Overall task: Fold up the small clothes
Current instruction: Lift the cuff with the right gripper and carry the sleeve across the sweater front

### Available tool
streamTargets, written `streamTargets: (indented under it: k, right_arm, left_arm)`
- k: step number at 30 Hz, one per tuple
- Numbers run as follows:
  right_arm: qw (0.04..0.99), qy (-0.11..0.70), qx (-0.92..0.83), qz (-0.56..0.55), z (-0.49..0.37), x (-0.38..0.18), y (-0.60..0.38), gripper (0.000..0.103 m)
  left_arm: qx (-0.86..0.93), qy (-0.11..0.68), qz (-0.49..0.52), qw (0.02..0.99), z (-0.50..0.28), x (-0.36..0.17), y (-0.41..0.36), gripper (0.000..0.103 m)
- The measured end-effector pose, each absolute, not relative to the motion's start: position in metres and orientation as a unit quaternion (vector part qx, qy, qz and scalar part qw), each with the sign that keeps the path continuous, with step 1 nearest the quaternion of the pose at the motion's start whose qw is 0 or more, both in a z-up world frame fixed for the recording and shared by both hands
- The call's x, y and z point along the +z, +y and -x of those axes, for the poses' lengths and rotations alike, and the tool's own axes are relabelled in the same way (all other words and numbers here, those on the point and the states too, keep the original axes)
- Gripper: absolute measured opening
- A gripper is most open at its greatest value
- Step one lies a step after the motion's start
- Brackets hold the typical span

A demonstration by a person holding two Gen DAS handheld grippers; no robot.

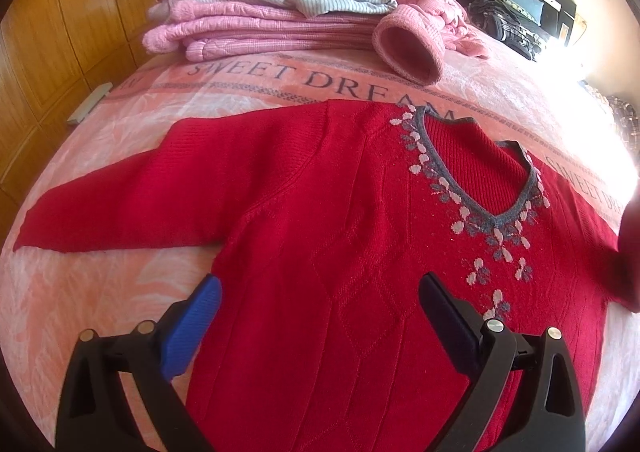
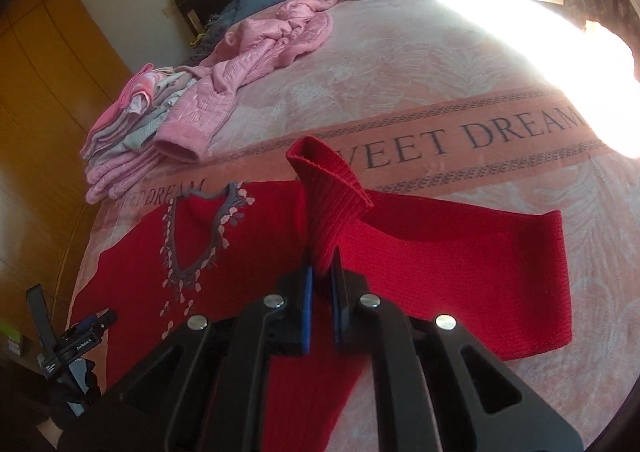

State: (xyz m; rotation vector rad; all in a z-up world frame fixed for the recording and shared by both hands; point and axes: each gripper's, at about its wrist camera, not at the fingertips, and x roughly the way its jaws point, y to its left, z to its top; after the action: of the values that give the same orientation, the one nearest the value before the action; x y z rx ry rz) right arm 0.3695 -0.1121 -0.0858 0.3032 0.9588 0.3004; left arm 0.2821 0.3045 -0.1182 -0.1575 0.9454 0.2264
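Left gripper (image 1: 320,292): jaws spread, above red knitted sweater (image 1: 360,252).
Right gripper (image 2: 322,272): jaws pinching the sweater's ribbed cuff (image 2: 328,187), upright between them.

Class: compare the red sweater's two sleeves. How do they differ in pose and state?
The left sleeve lies flat on the bedspread, untouched; the right sleeve has ribbed fabric lifted, pinched in the right gripper. The open left gripper hovers over the body, holding neither. Both sleeves are red knit.
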Motion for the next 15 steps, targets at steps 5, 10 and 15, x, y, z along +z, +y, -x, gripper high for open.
streamTargets:
  k: [5,10,15]
  right_arm:
    - [0.848,0.470,0.198,-0.141,-0.373,-0.099,-0.041,0.006]
    - [0.835,0.482,0.237,-0.122,-0.373,-0.107,0.020,0.006]
    - [0.825,0.499,0.244,-0.100,-0.375,-0.122,0.064,0.006]
  left_arm:
    - [0.106,0.454,0.084,0.880,-0.281,-0.119,0.314,0.099]
    - [0.104,0.453,0.090,0.881,-0.281,-0.118,0.324,0.099]
    - [0.103,0.454,0.093,0.880,-0.280,-0.119,0.330,0.099]
